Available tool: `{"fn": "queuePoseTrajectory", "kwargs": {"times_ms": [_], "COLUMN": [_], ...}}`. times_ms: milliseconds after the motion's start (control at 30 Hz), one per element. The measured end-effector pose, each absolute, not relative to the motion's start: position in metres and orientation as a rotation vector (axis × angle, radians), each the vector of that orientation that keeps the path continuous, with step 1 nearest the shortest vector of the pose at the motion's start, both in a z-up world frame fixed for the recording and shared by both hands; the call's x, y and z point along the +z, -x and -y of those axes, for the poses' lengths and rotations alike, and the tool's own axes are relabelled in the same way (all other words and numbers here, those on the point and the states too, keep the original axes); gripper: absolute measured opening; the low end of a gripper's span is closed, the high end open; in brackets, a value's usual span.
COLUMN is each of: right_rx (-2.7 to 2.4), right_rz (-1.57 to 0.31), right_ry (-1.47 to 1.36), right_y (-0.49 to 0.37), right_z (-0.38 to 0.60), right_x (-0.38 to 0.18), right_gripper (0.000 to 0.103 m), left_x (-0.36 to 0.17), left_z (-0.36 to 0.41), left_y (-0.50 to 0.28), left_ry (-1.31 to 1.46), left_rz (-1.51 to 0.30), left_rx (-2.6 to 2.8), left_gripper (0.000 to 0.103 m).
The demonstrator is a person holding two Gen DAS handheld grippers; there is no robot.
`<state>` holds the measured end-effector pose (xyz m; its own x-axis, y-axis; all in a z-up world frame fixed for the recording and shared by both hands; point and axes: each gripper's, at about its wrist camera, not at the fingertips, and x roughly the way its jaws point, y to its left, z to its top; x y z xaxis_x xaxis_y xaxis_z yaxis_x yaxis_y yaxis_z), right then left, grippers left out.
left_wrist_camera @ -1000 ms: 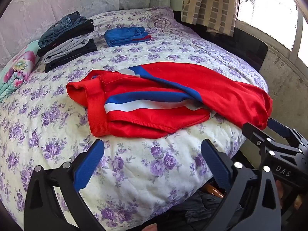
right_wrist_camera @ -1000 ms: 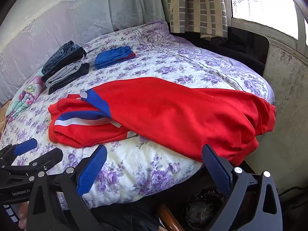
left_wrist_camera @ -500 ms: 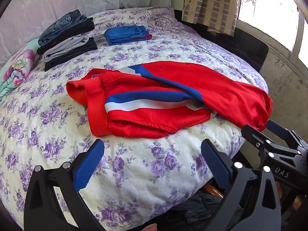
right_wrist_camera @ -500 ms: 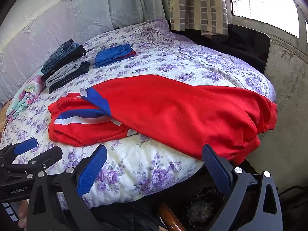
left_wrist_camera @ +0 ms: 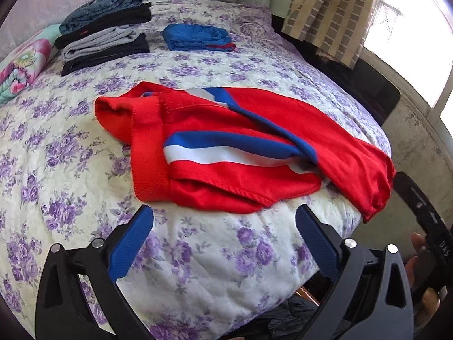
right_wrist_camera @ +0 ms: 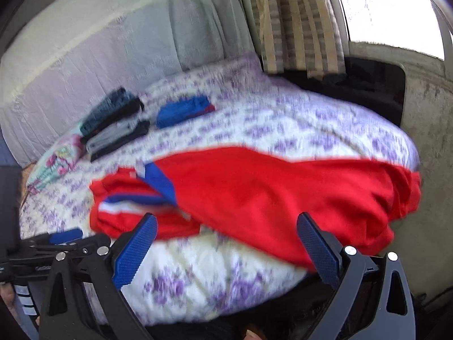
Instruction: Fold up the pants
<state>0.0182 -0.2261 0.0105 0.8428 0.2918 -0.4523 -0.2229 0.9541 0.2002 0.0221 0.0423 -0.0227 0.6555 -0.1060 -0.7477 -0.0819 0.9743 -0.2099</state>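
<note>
Red pants (left_wrist_camera: pixel 235 141) with blue and white side stripes lie loosely crumpled across the near side of the bed, waistband to the left, one leg reaching the bed's right edge. They also show in the blurred right wrist view (right_wrist_camera: pixel 269 198). My left gripper (left_wrist_camera: pixel 223 238) is open and empty, just short of the pants' near edge above the floral quilt. My right gripper (right_wrist_camera: pixel 226 240) is open and empty, over the near edge of the pants. The right gripper shows at the right edge of the left wrist view (left_wrist_camera: pixel 424 218).
The floral quilt (left_wrist_camera: pixel 70 170) covers the bed. A stack of folded dark and grey clothes (left_wrist_camera: pixel 104 31) and a folded blue garment (left_wrist_camera: pixel 198 36) lie at the far side. A colourful pillow (left_wrist_camera: pixel 22 62) is far left. A wall and window stand to the right.
Both grippers have moved closer to the pants. The right wrist view has tilted and blurred with motion. The pants have not moved.
</note>
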Motion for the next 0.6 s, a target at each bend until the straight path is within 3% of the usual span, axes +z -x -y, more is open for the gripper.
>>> {"fn": "queuePoseTrajectory", "kwargs": {"times_ms": [367, 600], "right_rx": [0.298, 0.278], "right_rz": [-0.593, -0.596], "right_ry": [-0.028, 0.199], "right_y": [-0.049, -0.08], "right_z": [0.222, 0.195], "right_x": [-0.021, -0.05], "right_gripper": [0.099, 0.099], "left_x": [-0.058, -0.068], "left_z": [-0.08, -0.088], "left_y": [-0.077, -0.093], "left_ry": [0.363, 0.381], "left_rz": [-0.902, -0.916], "left_rx": [-0.052, -0.061], "left_gripper": [0.098, 0.098]}}
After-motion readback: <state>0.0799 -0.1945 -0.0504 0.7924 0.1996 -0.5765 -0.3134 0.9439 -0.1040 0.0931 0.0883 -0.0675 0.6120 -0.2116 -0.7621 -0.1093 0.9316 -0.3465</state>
